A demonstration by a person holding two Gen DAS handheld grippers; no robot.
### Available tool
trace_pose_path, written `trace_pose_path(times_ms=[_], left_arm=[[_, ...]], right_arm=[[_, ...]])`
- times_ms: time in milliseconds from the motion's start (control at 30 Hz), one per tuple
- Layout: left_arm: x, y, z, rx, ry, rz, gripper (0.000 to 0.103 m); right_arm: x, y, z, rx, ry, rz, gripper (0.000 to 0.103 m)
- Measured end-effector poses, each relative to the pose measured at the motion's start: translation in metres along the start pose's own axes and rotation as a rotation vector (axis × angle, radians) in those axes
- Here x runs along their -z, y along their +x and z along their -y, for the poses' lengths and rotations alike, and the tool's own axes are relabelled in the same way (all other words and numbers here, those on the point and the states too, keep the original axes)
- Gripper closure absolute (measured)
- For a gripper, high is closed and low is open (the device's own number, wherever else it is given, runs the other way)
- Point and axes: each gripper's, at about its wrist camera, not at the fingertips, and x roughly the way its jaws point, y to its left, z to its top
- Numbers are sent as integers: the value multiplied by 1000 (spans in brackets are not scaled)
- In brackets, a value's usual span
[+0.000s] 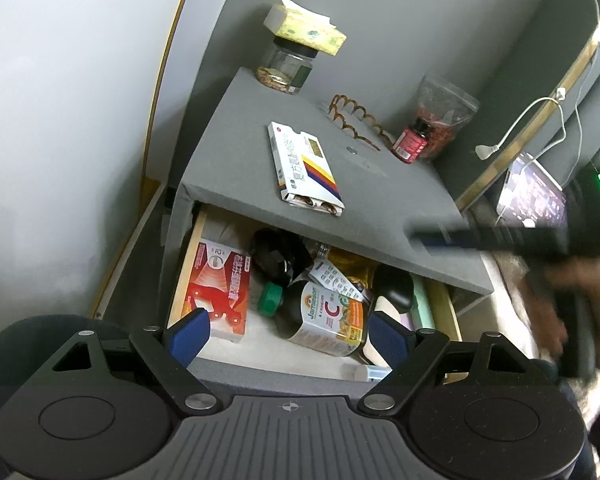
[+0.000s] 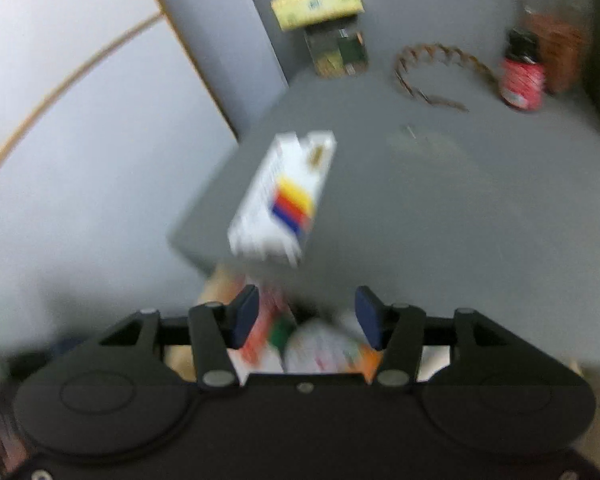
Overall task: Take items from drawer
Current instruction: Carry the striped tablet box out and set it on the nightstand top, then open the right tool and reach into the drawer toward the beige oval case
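Grey nightstand (image 1: 260, 152) with its drawer (image 1: 188, 256) pulled open. Left wrist view: my left gripper (image 1: 290, 332) hangs wide and empty over the drawer, above the vitamin C bottle (image 1: 328, 320) and red box (image 1: 220, 284); a white medicine box (image 1: 304, 168) lies on top. Right wrist view, blurred: my right gripper (image 2: 306, 316) is spread, holding nothing, below the same white box (image 2: 284, 200).

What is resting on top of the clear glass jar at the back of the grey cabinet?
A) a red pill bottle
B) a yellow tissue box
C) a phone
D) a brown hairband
B: the yellow tissue box sits directly on the clear glass jar's black lid.
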Motion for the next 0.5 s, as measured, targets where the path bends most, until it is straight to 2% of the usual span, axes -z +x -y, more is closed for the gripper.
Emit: trace_pose_path(times_ms=[200, 367, 500], left_arm=[[1, -8, 10, 48, 38, 55, 20], [-4, -7, 18, 72, 56, 64, 20], [-6, -1, 30, 63, 99, 40, 20]], right_arm=[[49, -6, 27, 111, 71, -122, 47], [57, -8, 42, 99, 210, -129, 47], [53, 7, 50, 117, 295, -129, 39]])
